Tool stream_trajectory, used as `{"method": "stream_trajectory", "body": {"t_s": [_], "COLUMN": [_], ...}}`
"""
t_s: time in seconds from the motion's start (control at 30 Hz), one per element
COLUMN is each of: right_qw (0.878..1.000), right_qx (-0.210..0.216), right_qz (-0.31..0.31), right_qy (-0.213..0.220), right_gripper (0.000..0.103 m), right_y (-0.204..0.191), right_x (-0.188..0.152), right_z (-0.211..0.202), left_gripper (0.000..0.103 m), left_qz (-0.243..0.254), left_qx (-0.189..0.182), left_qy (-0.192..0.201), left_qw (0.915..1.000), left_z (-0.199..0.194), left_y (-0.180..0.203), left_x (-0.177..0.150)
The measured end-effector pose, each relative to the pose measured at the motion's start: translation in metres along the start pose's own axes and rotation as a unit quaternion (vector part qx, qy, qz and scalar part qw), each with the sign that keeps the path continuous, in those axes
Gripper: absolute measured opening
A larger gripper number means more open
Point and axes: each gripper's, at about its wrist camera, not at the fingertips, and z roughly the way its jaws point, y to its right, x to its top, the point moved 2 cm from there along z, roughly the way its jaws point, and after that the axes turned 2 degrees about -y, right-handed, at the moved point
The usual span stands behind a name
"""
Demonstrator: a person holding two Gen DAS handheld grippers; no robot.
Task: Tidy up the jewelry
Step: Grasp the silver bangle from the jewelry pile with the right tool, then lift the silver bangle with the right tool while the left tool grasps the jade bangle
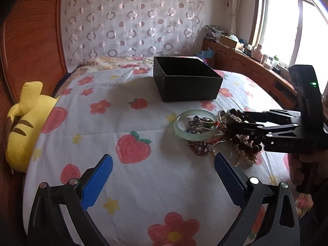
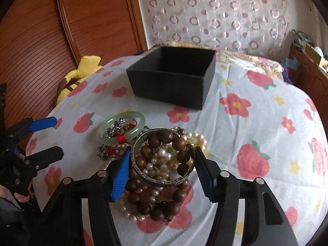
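Right now I am holding my right gripper [image 2: 162,160] over the jewelry pile [image 2: 157,174] on the flowered bedspread [image 2: 256,127], and its blue pads are pressing on either side of the engraved silver bangle [image 2: 164,181], which is sitting on top of brown wooden beads [image 2: 155,141] and pearls [image 2: 162,153]. Just beside the pile, toward the yellow plush toy [image 1: 24,121], a pale green jade bangle [image 2: 121,127] is lying flat around a tangle of small trinkets. The black box [image 2: 174,75] is standing open farther back, apart from the pile. My left gripper [image 1: 163,164] is hovering spread wide and empty, short of the jewelry. The bangle is carrying engraved characters I cannot read; my right gripper's body is showing faint letters, also unreadable.
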Motion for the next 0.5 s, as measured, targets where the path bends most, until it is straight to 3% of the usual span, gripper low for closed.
{"method": "stream_trajectory", "body": {"t_s": [0.2, 0.5], "right_qw": [0.999, 0.997], "right_qx": [0.007, -0.024], "right_qz": [0.0, -0.003], "right_qy": [0.053, 0.068], "right_gripper": [0.062, 0.062], "right_y": [0.003, 0.012], "right_x": [-0.004, -0.018], "right_z": [-0.033, -0.054], "left_gripper": [0.096, 0.096], "left_qz": [0.006, 0.019], "left_qx": [-0.012, -0.044], "left_qy": [-0.014, -0.04], "left_qw": [0.9998, 0.9981], "left_z": [0.012, 0.036], "left_y": [0.004, 0.018], "left_x": [0.008, 0.022]}}
